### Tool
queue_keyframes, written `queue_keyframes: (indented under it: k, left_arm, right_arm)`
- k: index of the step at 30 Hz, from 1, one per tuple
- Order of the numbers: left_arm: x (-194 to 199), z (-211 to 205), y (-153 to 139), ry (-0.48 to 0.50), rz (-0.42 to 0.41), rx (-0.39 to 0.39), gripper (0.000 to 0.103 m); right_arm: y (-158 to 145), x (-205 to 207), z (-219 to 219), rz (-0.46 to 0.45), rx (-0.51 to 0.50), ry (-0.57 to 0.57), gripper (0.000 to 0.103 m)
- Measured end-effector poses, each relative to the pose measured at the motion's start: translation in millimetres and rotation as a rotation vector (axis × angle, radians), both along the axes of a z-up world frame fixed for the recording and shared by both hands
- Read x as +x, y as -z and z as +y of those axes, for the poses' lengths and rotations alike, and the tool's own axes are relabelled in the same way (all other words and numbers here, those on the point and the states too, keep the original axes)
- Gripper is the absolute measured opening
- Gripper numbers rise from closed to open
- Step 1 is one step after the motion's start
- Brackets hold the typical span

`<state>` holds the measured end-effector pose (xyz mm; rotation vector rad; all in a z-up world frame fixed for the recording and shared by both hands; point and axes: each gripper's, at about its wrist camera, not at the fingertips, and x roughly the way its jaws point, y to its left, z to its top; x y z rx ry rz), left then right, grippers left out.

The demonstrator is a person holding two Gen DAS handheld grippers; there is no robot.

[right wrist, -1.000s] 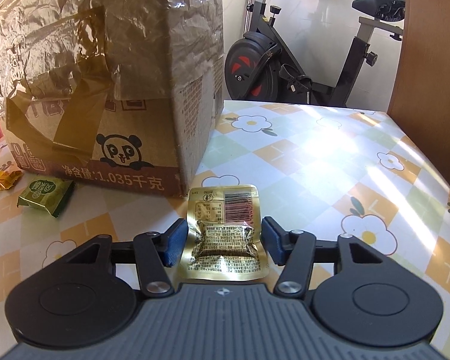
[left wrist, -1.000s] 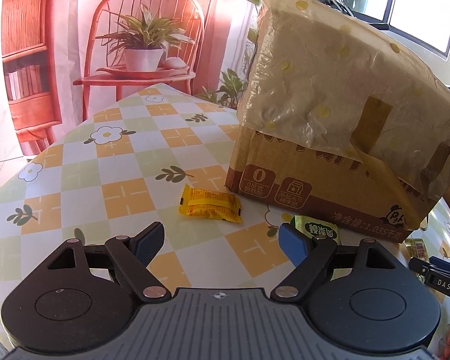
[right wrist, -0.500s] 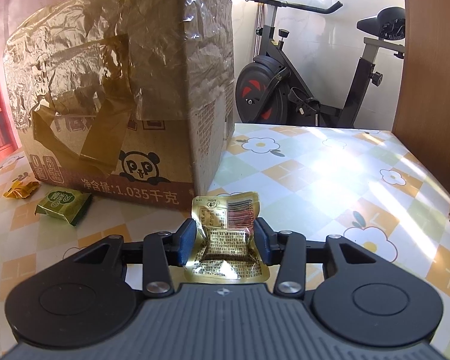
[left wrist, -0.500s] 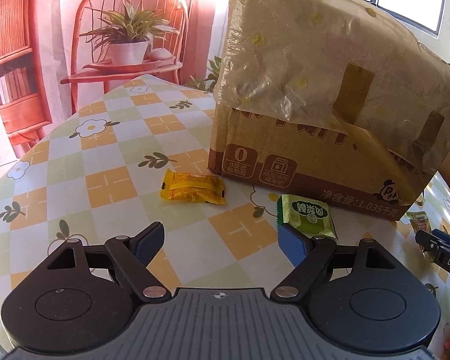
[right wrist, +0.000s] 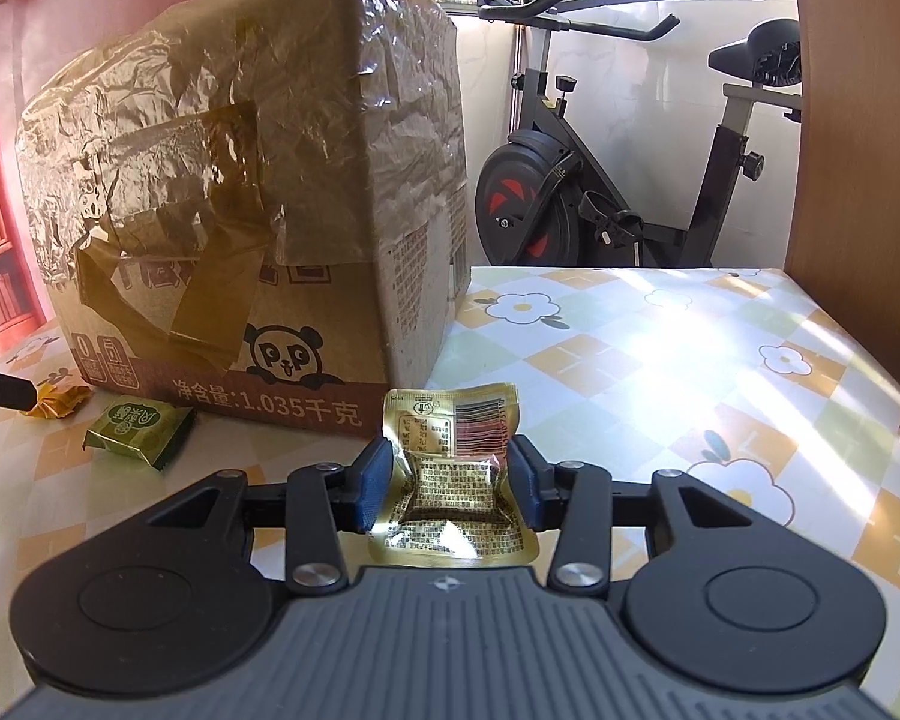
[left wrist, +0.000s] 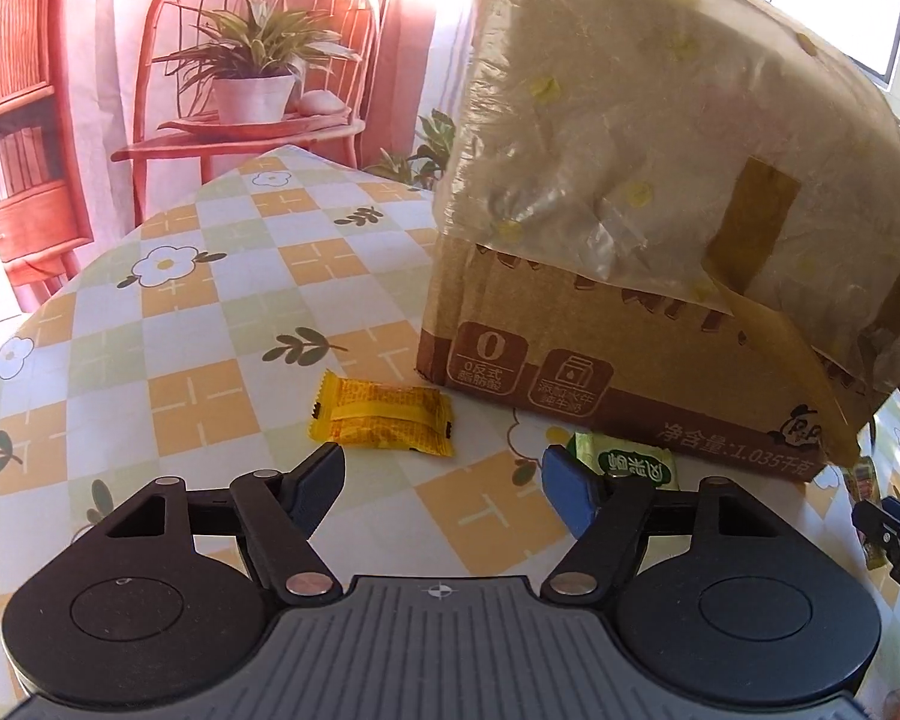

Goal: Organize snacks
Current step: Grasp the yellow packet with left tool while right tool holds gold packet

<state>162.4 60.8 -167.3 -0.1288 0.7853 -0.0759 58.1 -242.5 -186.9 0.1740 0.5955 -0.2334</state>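
Note:
My right gripper [right wrist: 447,483] is shut on a gold foil snack packet [right wrist: 453,474] and holds it above the table in front of the box corner. My left gripper [left wrist: 441,483] is open and empty just above the table. A yellow snack packet [left wrist: 381,423] lies just beyond its left fingertip. A green snack packet [left wrist: 627,468] lies by its right fingertip, partly hidden; it also shows in the right wrist view [right wrist: 141,429]. A tall cardboard box [left wrist: 660,240] wrapped in crinkled plastic stands behind them.
The table has a checkered flower-print cloth [left wrist: 180,372]. An exercise bike [right wrist: 618,180] stands beyond the table's far edge. A wooden panel [right wrist: 864,150] rises at the right. A backdrop showing a chair and plant [left wrist: 252,72] hangs behind the table.
My right gripper has closed on the gold packet and lifted it. My left gripper has shifted slightly, so the green packet now sits partly behind its right fingertip.

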Motion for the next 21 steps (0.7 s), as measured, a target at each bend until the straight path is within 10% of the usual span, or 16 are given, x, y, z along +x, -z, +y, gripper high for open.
queue_keyframes:
  k: [9, 21]
  left_arm:
    - [65.8, 32.1, 8.8, -0.164, 0.042, -0.026, 0.063]
    - [83.8, 36.2, 27.1, 0.003, 0.046, -0.044, 0.044]
  right_arm:
    - [1.4, 2.7, -1.4, 0.010, 0.012, 0.001, 0.045]
    - [4.1, 9.0, -0.6, 0.034, 0.012, 0.001, 0.045]
